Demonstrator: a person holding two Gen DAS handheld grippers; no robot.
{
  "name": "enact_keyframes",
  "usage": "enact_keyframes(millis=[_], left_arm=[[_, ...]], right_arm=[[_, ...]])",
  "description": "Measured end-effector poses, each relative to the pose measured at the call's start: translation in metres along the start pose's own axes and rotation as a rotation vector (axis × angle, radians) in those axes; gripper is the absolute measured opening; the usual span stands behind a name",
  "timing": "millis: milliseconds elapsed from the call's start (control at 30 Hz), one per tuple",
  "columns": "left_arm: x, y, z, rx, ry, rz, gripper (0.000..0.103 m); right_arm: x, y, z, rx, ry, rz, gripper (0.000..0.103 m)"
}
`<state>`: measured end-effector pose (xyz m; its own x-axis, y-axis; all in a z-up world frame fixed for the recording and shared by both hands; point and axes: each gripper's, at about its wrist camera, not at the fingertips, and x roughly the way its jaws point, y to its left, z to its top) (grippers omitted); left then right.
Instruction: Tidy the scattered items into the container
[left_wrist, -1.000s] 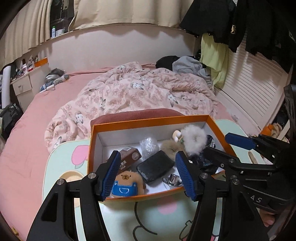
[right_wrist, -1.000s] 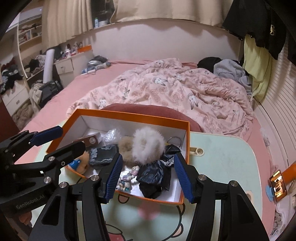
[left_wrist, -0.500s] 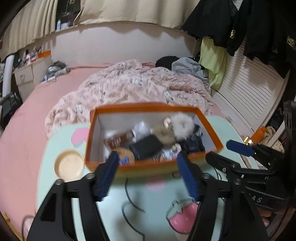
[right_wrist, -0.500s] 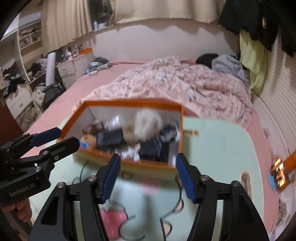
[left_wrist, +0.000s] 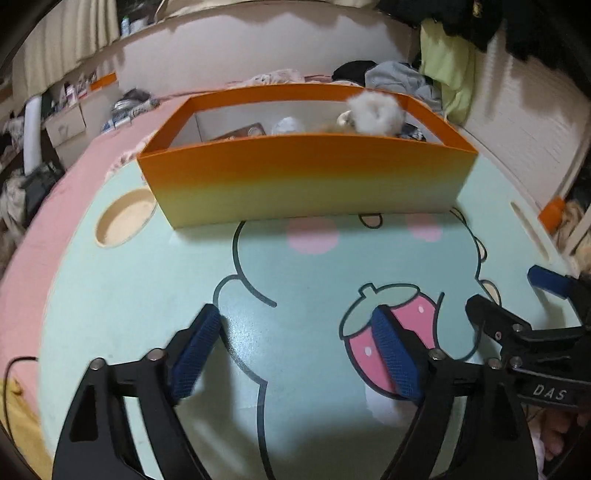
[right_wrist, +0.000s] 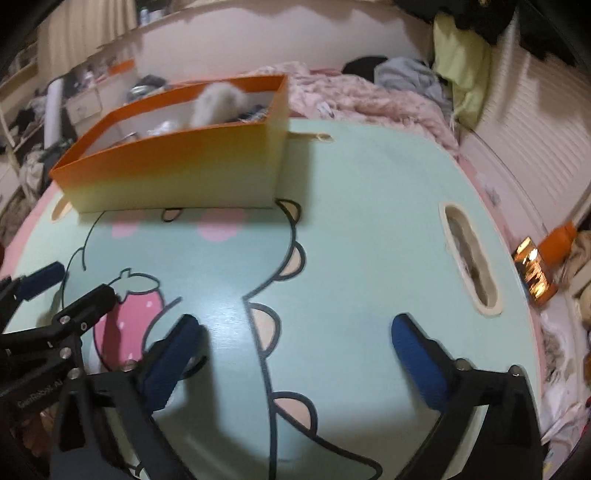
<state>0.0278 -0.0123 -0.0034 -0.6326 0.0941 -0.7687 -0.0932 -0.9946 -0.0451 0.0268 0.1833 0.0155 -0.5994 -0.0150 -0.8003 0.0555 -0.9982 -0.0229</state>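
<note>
Pulled back & dropped low vs 1 s ago: orange box (left_wrist: 303, 184) now well ahead at table's (right_wrist: 369, 229) far end, fluffy pom (left_wrist: 375, 110) + rest inside. Left gripper (left_wrist: 295, 354) & right gripper (right_wrist: 295, 354) both spread wide, holding nothing. Prob. task done.

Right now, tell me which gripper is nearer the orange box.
Left, though only slightly. The left gripper sits open in front of the orange box, facing its long side. The right gripper, also open, sits off toward the box's right end, farther back on the table.
</note>
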Motion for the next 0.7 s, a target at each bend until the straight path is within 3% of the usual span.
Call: enact_keyframes(millis=[100, 133, 700], left_arm=[[0.0029, 0.0046, -0.0017, -0.016, -0.006, 0.012, 0.095], [0.0059, 0.0049, -0.0023, -0.012, -0.002, 0.009, 0.103], [0.0017, 0.0044, -0.0035, 0.007, -0.027, -0.006, 0.103]], right_arm=[[0.0002, -0.002, -0.0012, -0.001, -0.005, 0.001, 0.103], [0.0001, -0.0025, -0.002, -0.001, -0.007, 0.001, 0.103], [0.0, -0.0022, -0.0033, -0.002, -0.007, 0.001, 0.103]])
